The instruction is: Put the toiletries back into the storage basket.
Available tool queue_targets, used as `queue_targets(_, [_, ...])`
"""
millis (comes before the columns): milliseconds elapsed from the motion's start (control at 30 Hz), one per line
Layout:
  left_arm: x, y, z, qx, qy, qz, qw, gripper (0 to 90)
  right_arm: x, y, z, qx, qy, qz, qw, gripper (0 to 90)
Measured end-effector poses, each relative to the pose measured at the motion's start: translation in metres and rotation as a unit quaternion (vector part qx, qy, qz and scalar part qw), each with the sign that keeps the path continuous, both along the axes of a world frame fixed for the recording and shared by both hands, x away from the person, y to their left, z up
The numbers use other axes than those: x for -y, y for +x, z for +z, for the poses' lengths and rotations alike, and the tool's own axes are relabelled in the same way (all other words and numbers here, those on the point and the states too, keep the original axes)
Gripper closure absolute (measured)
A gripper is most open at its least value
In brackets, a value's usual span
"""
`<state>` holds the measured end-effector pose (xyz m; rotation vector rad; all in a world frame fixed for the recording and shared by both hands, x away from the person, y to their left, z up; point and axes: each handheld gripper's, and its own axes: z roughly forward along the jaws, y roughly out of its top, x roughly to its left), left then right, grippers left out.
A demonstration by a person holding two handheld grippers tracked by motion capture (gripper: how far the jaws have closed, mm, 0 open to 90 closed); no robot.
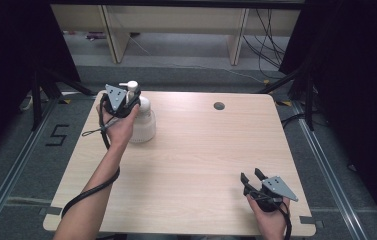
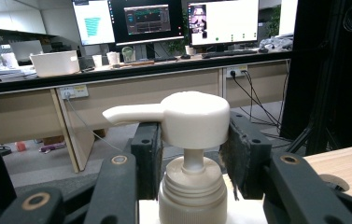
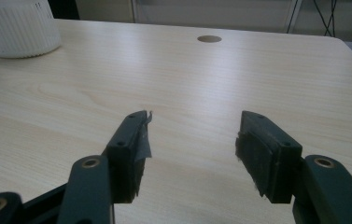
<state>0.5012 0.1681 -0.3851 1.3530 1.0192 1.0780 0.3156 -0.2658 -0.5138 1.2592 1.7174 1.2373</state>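
Observation:
A white pump bottle point(image 1: 143, 122) stands upright at the table's far left. My left gripper point(image 1: 132, 97) reaches in level at its top, and both pads press against the sides of the cream pump head point(image 2: 194, 119), whose spout points left in the left gripper view. The ribbed cap point(image 2: 192, 198) sits just below the jaws. My right gripper point(image 1: 250, 174) rests low near the front right of the table, jaws wide apart and nothing between them point(image 3: 192, 135). The bottle's ribbed base point(image 3: 17, 28) shows far off in the right gripper view.
The light wooden table point(image 1: 201, 160) has a round cable hole point(image 1: 219, 106) near its far edge. Beyond it stand desk legs and loose cables on the floor. Black stands and curtains flank both sides.

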Motion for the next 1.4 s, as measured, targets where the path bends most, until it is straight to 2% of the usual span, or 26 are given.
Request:
queue_targets(233, [-0.001, 0.000, -0.001, 0.002, -0.001, 0.002, 1.0000, 59.0, 0.000, 0.000, 0.000, -0.001, -0.001, 0.000, 1.0000, 43.9])
queue_targets(267, [-0.002, 0.000, -0.001, 0.000, -0.002, 0.003, 1.0000, 58.9, -0.003, -0.002, 0.000, -0.014, 0.019, -0.005, 0.9997, 43.8])
queue_targets(433, [-0.005, -0.002, -0.003, 0.002, -0.005, 0.008, 1.0000, 58.5, -0.003, -0.003, 0.000, -0.015, 0.017, -0.002, 0.9997, 43.6])
queue_targets(467, [-0.007, -0.002, -0.003, 0.001, -0.007, 0.008, 0.9999, 58.4, -0.001, -0.001, 0.000, -0.002, 0.005, -0.001, 1.0000, 43.3])
queue_targets(500, [-0.007, -0.002, -0.003, 0.001, -0.007, 0.008, 0.9999, 58.4, -0.003, -0.002, 0.000, -0.015, 0.019, -0.006, 0.9997, 43.3])
queue_targets(567, [-0.008, -0.003, -0.003, -0.001, -0.007, 0.005, 1.0000, 58.1, -0.004, -0.002, 0.000, -0.017, 0.019, -0.006, 0.9997, 43.2])
queue_targets(600, [-0.009, -0.003, -0.003, -0.002, -0.008, 0.006, 0.9999, 57.6, -0.002, -0.001, 0.000, -0.009, 0.011, 0.003, 0.9999, 43.0])
queue_targets(633, [-0.010, -0.003, -0.002, -0.003, -0.009, 0.006, 0.9999, 56.2, -0.002, 0.000, -0.001, -0.005, 0.014, 0.005, 0.9999, 43.0])
queue_targets(700, [-0.010, -0.003, -0.002, -0.005, -0.011, 0.005, 0.9999, 52.5, -0.002, 0.000, 0.000, -0.007, 0.015, 0.007, 0.9998, 42.9])
queue_targets(733, [-0.011, -0.004, -0.002, -0.008, -0.013, 0.003, 0.9999, 50.4, -0.001, -0.001, 0.000, -0.013, 0.005, 0.004, 0.9999, 42.8])
queue_targets(833, [-0.010, -0.006, 0.000, -0.013, -0.015, 0.001, 0.9998, 45.3, -0.002, -0.001, 0.000, -0.011, 0.012, 0.000, 0.9999, 42.6])
queue_targets(1000, [-0.010, -0.009, 0.001, -0.018, -0.011, 0.006, 0.9998, 39.7, -0.001, -0.001, 0.000, -0.011, 0.006, 0.003, 0.9999, 42.5])
queue_targets(1200, [-0.013, -0.013, 0.001, -0.024, -0.014, 0.008, 0.9996, 37.4, -0.002, 0.000, -0.001, -0.006, 0.015, 0.004, 0.9999, 42.4])
queue_targets(1300, [-0.014, -0.015, 0.001, -0.023, -0.014, 0.005, 0.9996, 37.2, -0.002, -0.001, 0.000, -0.013, 0.011, 0.000, 0.9999, 42.3])
queue_targets(1333, [-0.014, -0.018, 0.000, -0.024, -0.015, 0.001, 0.9996, 37.2, -0.004, -0.003, 0.000, -0.020, 0.024, -0.011, 0.9994, 42.3])
queue_targets(1400, [-0.014, -0.020, 0.001, -0.025, -0.012, -0.002, 0.9996, 37.2, -0.003, -0.002, 0.000, -0.015, 0.017, -0.009, 0.9997, 42.3])
